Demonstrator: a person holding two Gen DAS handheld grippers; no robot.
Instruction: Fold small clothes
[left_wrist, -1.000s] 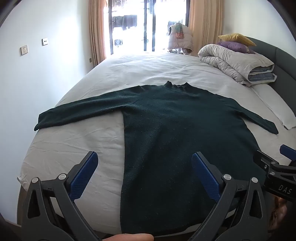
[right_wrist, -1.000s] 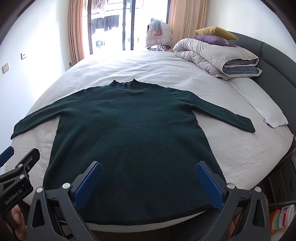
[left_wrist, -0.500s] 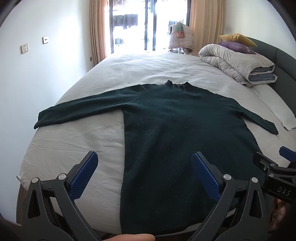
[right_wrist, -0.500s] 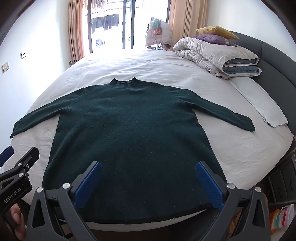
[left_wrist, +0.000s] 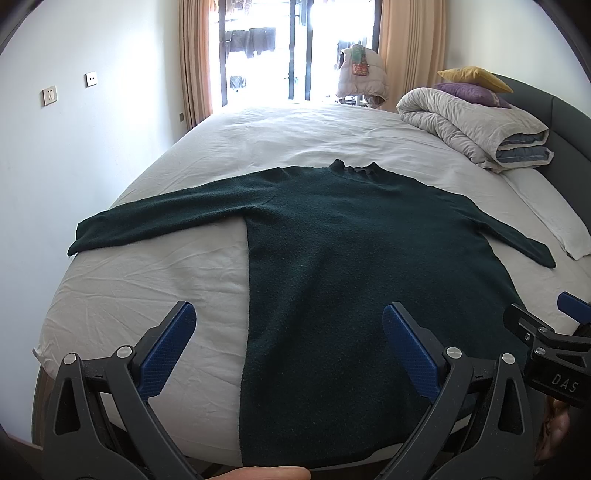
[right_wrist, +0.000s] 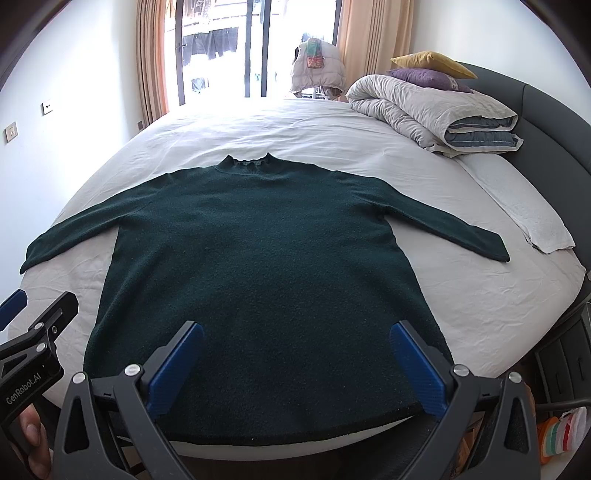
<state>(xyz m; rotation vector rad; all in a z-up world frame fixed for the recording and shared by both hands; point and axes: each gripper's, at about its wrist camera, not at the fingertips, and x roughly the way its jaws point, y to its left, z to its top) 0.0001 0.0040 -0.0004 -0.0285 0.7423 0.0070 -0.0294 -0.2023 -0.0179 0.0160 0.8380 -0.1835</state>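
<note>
You've got the dark green knit sweater (right_wrist: 258, 266) spread flat on the white-sheeted bed (right_wrist: 491, 302), sleeves out to both sides, collar at the far end, hem right at the near edge. Your left gripper (left_wrist: 288, 350) hangs over the hem with its blue-padded jaws spread wide, nothing in them. Your right gripper (right_wrist: 295, 365) is the same: wide apart, empty, above the hem. A rolled grey duvet (right_wrist: 424, 107) sits well apart by the headboard.
</note>
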